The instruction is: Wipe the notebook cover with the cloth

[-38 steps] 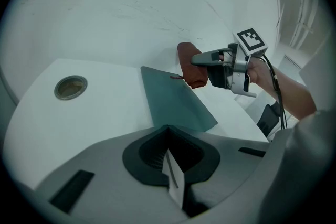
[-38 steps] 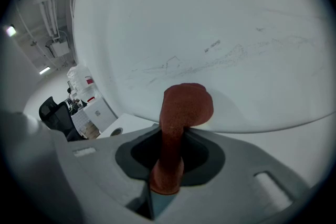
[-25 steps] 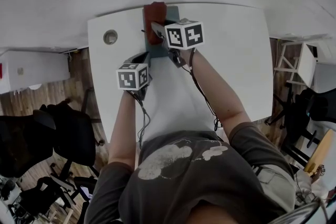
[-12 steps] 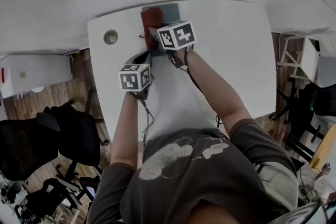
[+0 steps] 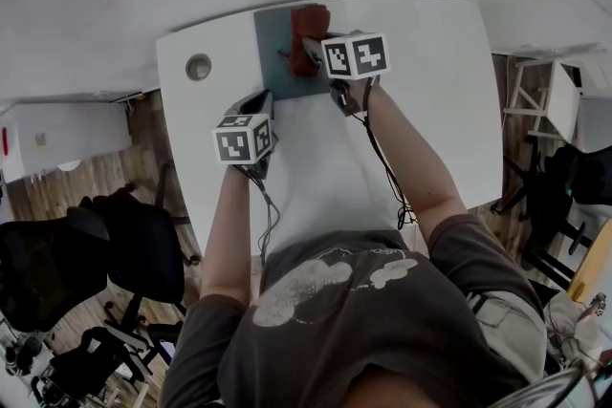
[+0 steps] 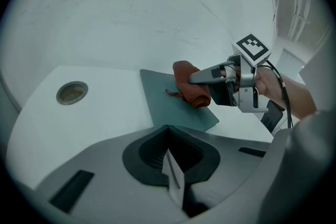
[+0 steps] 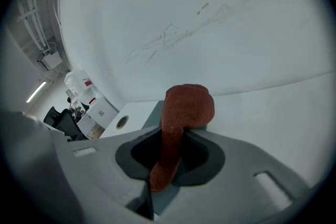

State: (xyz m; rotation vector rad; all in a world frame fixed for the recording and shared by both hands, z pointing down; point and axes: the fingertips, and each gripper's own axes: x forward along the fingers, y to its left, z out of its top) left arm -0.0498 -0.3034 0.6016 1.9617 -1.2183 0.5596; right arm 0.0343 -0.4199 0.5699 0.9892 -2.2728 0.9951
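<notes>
Notebook (image 5: 274, 53) at desk's (image 5: 430, 81) far edge: your R gripper (image 5: 308, 48) clamps red cloth (image 5: 311, 19) on it; L gripper (image 5: 258, 102) jaws together, empty, beside near edge.

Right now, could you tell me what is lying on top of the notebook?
The red cloth, clamped in the right gripper, lies on the notebook; the patch beneath it is hidden.

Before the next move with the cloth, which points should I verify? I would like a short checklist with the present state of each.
1. Right tool shut on the cloth: ok.
2. Cloth lying on the notebook cover: ok.
3. Bare cover beside the cloth, toward the cable hole, for a stroke: ok.
4. Left tool steadying the notebook: cannot tell. It is shut and empty, with its tip near the notebook's near edge.
5. Cable hole apart from the notebook: ok.
</notes>
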